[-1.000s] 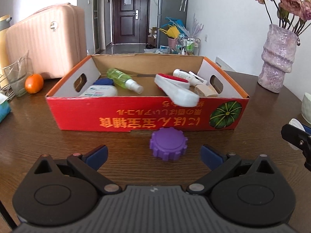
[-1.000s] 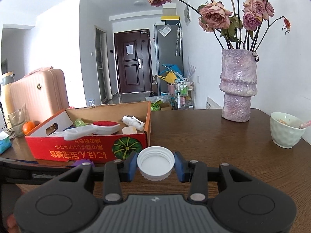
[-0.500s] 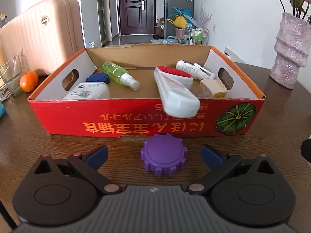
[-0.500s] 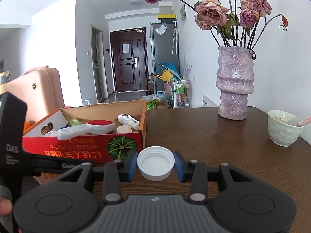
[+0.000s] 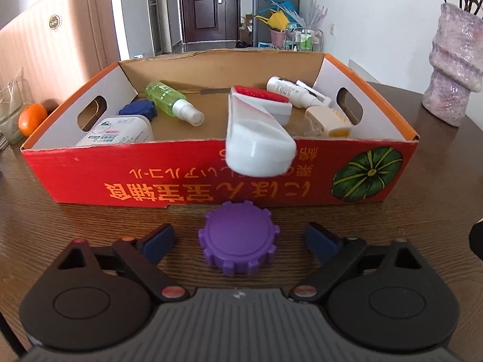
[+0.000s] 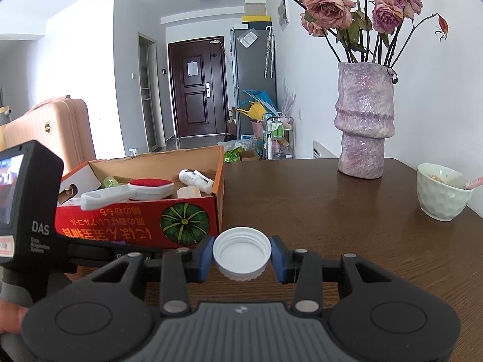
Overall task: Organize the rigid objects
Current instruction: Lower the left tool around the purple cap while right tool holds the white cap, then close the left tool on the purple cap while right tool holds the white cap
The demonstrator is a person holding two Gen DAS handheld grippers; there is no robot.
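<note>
A: Left wrist view. Report the left gripper (image 5: 238, 238) and its target

B: Jaws wide and closing; the blue pads (image 5: 158, 238) flank the purple cap (image 5: 238, 238) at 9 and 3 o'clock with clear gaps, no contact. The cap lies flat on the wooden table (image 5: 45, 226), just short of the red cardboard box (image 5: 181, 178) at 12 o'clock. It is round, so no long axis governs approach; its notched rim of hard plastic gives the pads purchase

A: Box contents?

B: Green spray bottle (image 5: 169, 101), white tub (image 5: 117, 131), dark blue cap (image 5: 137, 110), and a white lint brush (image 5: 256, 132) whose handle overhangs the front wall toward 6 o'clock, directly above the cap's lift path; judged a snag risk

A: Right wrist view

B: The right gripper (image 6: 241, 255) is narrow, clamped on a white cap (image 6: 241, 255), open side up, ribbed skirt, rigid plastic. The box sits at 10 o'clock. The left gripper is the nearer to the purple cap; a rough purple vase (image 6: 363, 123) stands at 1 o'clock
</note>
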